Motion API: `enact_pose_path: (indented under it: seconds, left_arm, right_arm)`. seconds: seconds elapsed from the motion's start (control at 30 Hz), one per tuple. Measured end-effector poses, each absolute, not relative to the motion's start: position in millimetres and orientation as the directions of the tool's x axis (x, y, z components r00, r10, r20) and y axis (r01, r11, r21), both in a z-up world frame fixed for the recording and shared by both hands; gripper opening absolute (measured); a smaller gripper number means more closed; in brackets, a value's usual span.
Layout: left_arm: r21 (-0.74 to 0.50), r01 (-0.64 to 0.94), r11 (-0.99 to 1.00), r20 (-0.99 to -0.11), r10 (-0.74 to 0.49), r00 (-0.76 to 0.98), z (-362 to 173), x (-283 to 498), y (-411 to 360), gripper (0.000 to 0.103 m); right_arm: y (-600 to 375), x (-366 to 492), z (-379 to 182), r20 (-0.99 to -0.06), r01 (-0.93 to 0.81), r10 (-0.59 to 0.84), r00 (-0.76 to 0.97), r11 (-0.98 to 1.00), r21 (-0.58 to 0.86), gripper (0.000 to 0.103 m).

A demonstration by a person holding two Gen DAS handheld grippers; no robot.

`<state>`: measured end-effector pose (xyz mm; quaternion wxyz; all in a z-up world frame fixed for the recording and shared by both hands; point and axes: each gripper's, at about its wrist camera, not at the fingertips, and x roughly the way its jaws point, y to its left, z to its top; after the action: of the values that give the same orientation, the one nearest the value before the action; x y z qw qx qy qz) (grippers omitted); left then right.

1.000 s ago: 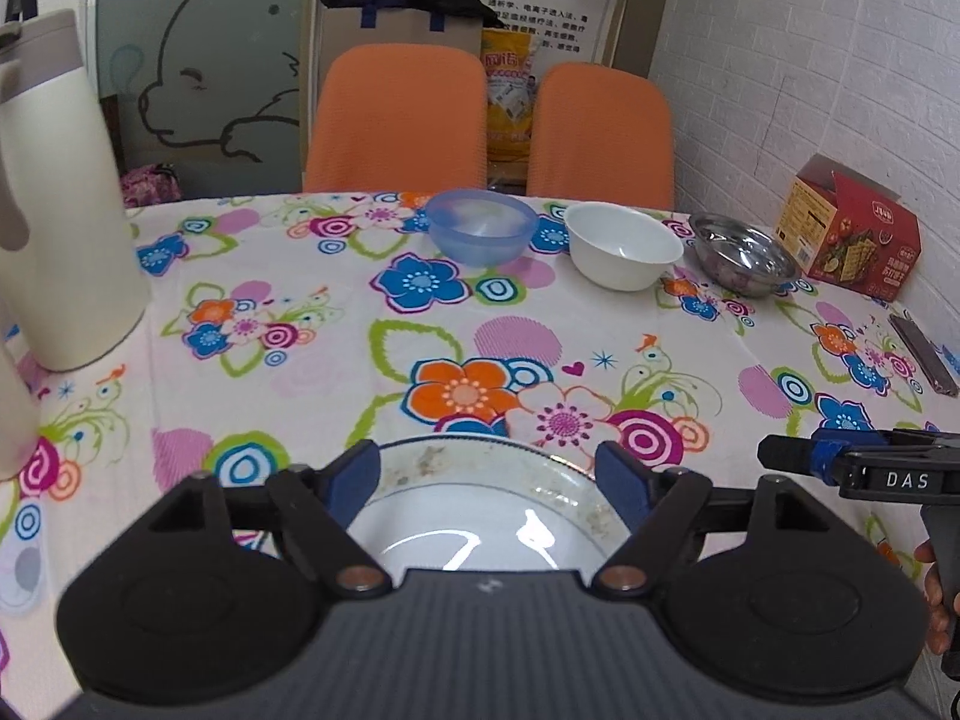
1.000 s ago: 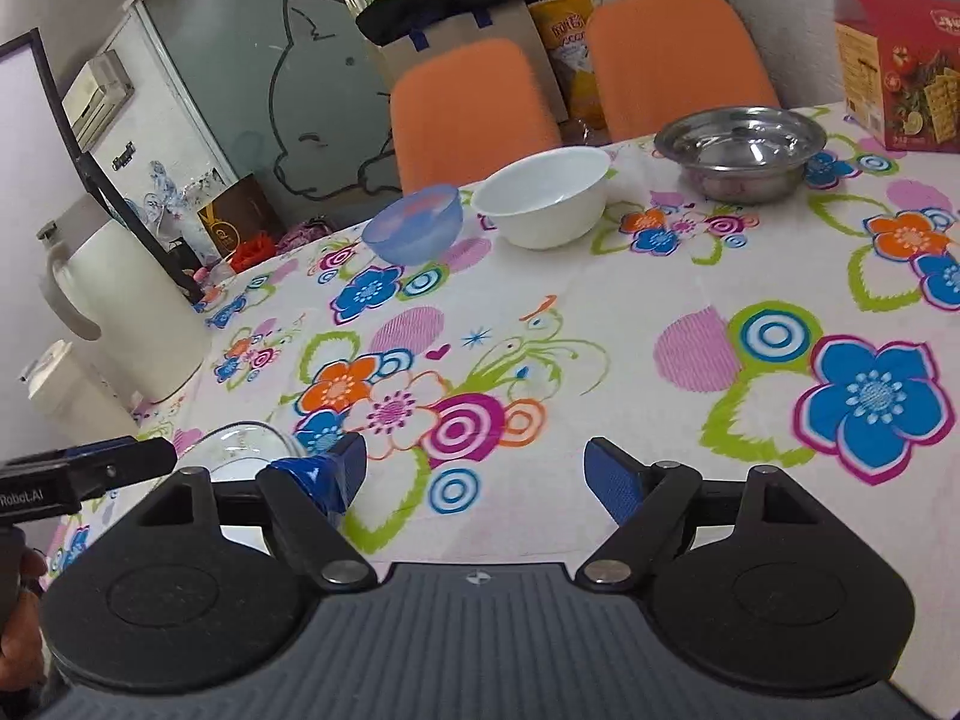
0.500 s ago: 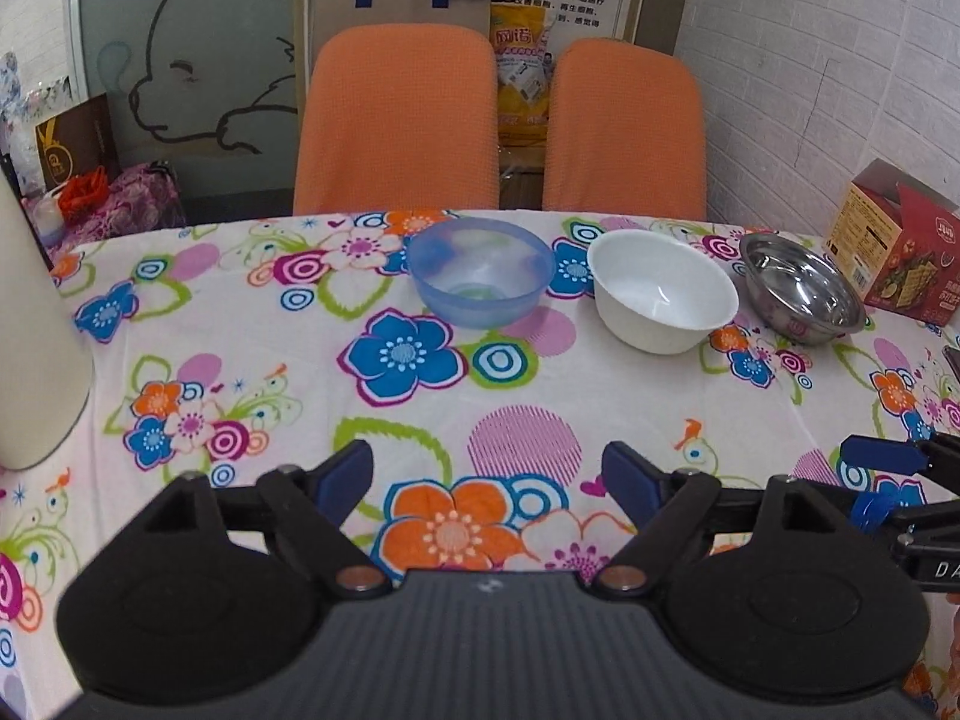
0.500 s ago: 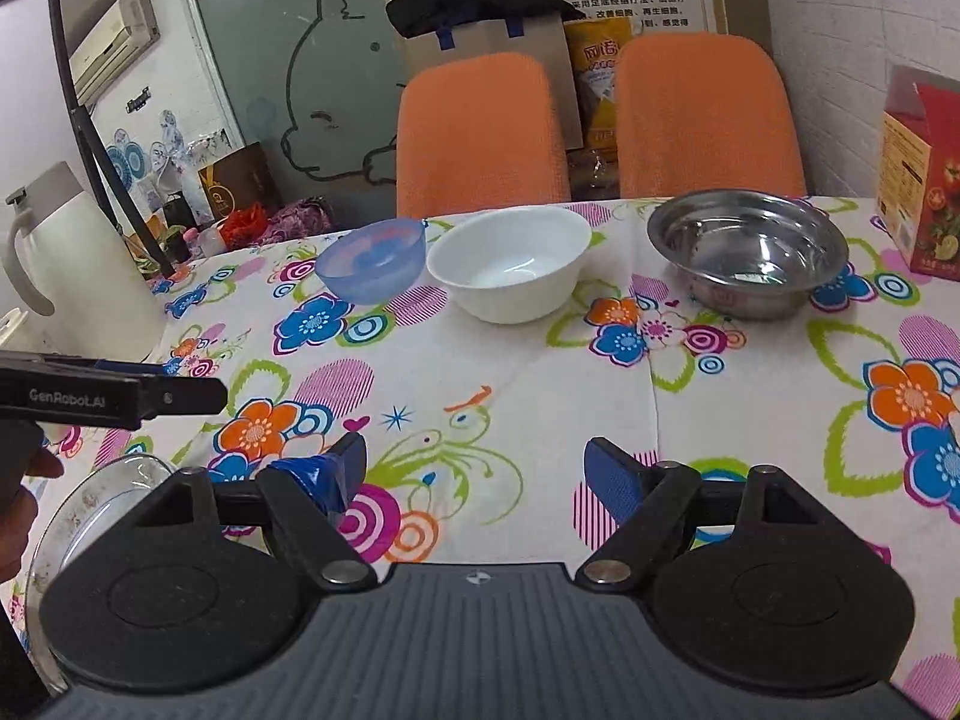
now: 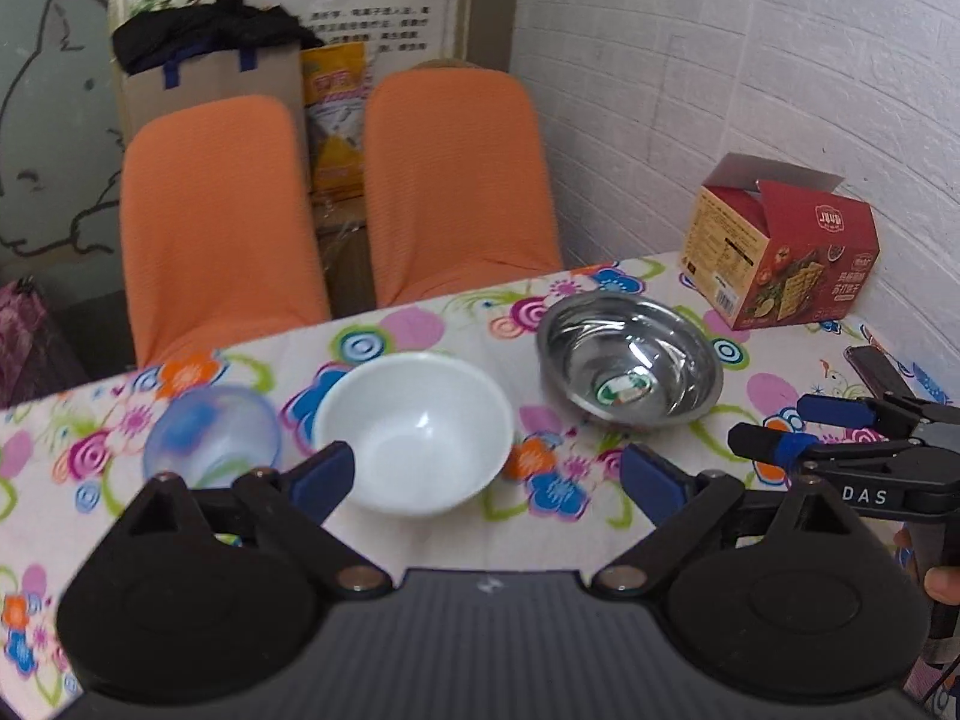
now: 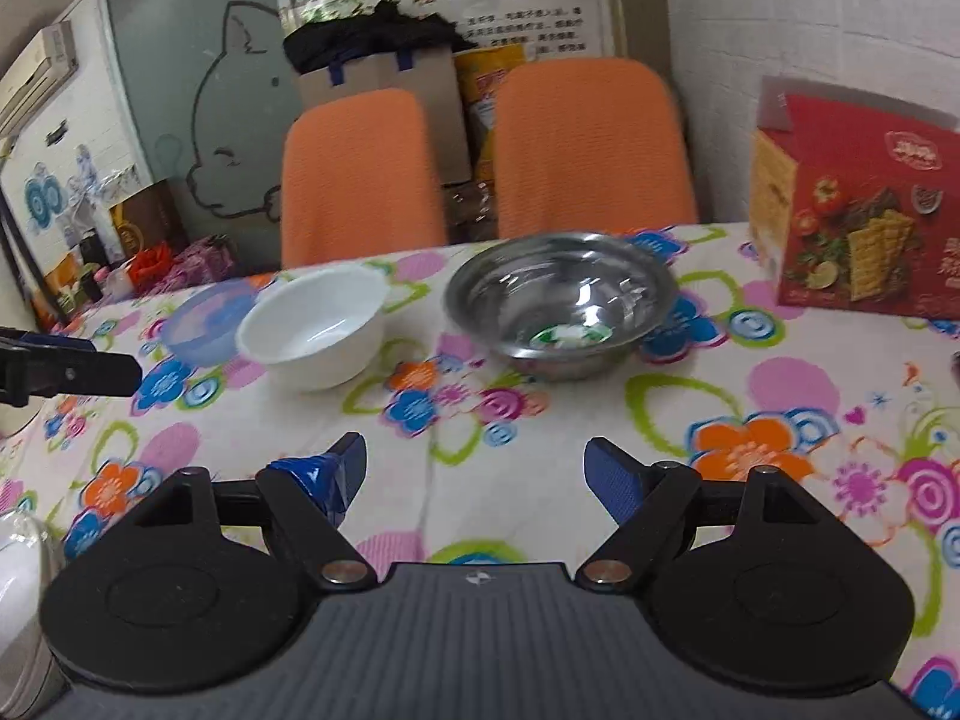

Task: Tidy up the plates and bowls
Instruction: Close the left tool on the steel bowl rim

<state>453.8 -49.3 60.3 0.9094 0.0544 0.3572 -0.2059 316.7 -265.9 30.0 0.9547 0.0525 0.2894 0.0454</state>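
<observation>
Left wrist view: left tool (image 5: pixel 486 474) gapes empty, just widened; right tool (image 6: pixel 474 468) half-open, empty; blue bowl (image 5: pixel 210 438), white bowl (image 5: pixel 420 432), steel bowl (image 5: pixel 630 372) mid-frame, unstacked; most work remains.

A shiny metal bowl (image 5: pixel 629 365), a glossy white bowl (image 5: pixel 414 425) and a translucent plastic bowl (image 5: pixel 211 443) sit on printed cloth (image 6: pixel 540 420).

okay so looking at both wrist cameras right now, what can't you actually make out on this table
- Blue translucent bowl: right wrist view, partly hidden behind the white bowl and blurred; contents unclear.
- Sticker inside the steel bowl: both views, too small to read.
- Dark flat object: left wrist view, partly covered by the right gripper.
- Glass plate: right wrist view, cut off by the left edge.
- Red box: right wrist view, cut off by the right edge.
</observation>
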Motion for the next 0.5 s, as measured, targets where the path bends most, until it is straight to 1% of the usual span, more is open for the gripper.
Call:
enact_pose_path:
  seconds: [0.1,0.2,0.33,0.43,0.5]
  left_arm:
    - [-0.019,0.441,0.897,-0.712,-0.322,0.624,50,496,-96,0.095]
    - [0.018,0.445,0.895,-0.750,-0.283,0.598,32,533,-129,0.095]
    - [0.154,0.440,0.885,-0.755,-0.182,0.630,4,554,-155,0.095]
    - [0.204,0.440,0.875,-0.742,-0.155,0.653,-9,556,-162,0.094]
    - [0.211,0.443,0.871,-0.743,-0.151,0.652,-15,558,-161,0.094]
  right_arm:
    - [-296,346,36,-0.557,0.026,0.039,0.829,0.994,0.109,0.067]
    - [-316,374,35,-0.575,0.052,0.018,0.818,0.993,0.106,0.067]
    - [-326,402,22,-0.617,0.052,0.004,0.787,0.996,0.073,0.067]
    - [-327,420,11,-0.638,0.030,0.008,0.770,0.998,0.049,0.067]
    - [-325,429,4,-0.650,0.011,0.017,0.760,0.999,0.039,0.066]
